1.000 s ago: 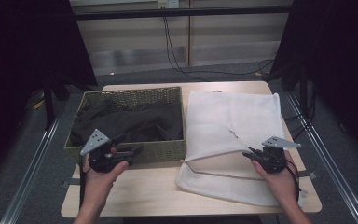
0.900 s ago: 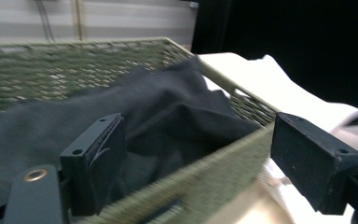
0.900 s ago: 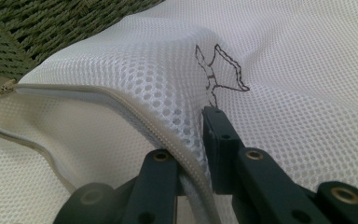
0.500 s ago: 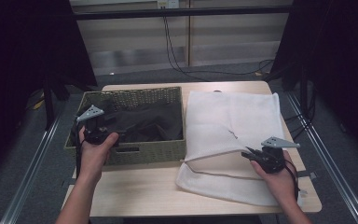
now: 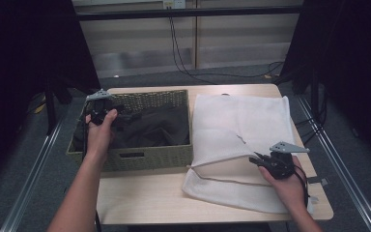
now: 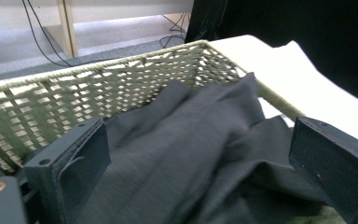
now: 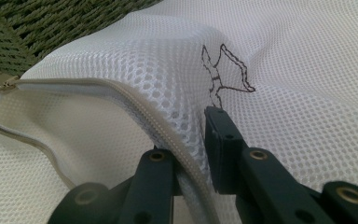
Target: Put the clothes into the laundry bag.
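The dark grey cloth [image 6: 200,154] in the green woven basket [image 6: 74,102] is straddled by the wide-open left gripper [image 6: 200,163], while the white mesh zip bag's [image 7: 284,93] lifted edge is clamped by the right gripper [image 7: 193,154].

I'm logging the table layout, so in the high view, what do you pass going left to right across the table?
Left gripper → dark cloth in the woven basket → white mesh bag → right gripper, shut on the bag's open edge.
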### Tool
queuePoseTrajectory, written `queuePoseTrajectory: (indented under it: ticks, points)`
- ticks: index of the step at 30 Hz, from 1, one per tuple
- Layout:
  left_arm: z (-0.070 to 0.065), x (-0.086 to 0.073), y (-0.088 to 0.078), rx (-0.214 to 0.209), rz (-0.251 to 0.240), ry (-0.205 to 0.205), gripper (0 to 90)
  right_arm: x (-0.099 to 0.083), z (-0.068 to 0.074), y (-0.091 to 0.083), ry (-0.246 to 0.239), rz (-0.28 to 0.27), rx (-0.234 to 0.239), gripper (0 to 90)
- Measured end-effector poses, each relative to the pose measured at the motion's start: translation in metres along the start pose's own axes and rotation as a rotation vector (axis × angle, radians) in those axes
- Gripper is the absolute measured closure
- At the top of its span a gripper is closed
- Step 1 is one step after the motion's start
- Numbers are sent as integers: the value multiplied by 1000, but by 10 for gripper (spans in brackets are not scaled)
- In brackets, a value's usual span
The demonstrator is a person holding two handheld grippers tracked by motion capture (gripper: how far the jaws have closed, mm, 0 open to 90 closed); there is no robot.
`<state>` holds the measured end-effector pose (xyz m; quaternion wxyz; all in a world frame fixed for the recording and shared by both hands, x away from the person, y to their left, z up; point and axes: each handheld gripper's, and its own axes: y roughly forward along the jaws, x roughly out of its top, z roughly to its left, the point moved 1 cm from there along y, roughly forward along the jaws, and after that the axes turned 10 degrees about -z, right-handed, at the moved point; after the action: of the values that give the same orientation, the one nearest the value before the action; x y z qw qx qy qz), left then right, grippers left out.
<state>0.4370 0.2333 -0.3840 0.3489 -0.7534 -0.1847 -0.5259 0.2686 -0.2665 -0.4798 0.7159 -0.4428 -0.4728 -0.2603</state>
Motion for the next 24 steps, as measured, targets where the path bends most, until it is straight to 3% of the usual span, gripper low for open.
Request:
queuePoseTrajectory:
  ticks: [3, 5, 6, 8, 10, 13, 15, 16, 18, 20, 24]
  points:
    - [10, -2, 10, -45, 33, -11, 55, 0, 0, 0, -3, 1, 3, 801]
    - [14, -3, 14, -69, 34, -11, 157, 0, 0, 0, -2, 0, 4, 797]
    - [15, -4, 15, -77, 27, -15, 157, 0, 0, 0, -2, 0, 4, 794]
    - [18, -4, 16, -85, 18, -32, 192, -1, 0, 0, 0, -1, 7, 788]
    - [21, -6, 20, -80, 44, -45, 196, -1, -1, 0, -2, -2, 8, 786]
    - [27, -12, 27, -72, 83, -30, 192, -1, -1, 0, 4, 1, 8, 783]
    - [33, -17, 31, -105, 92, -39, 193, -2, -1, 1, 3, 2, 11, 781]
    - [35, -20, 34, -116, 111, -40, 193, -2, -1, 1, 4, 3, 11, 778]
    - [37, -27, 40, -72, 179, -13, 191, -2, -1, 1, 5, 3, 12, 774]
    - [38, -33, 46, -79, 246, 13, 142, -3, -1, 1, 6, 4, 12, 773]
    - [40, -39, 54, -113, 299, -27, 82, -3, -1, 1, 7, 7, 14, 771]
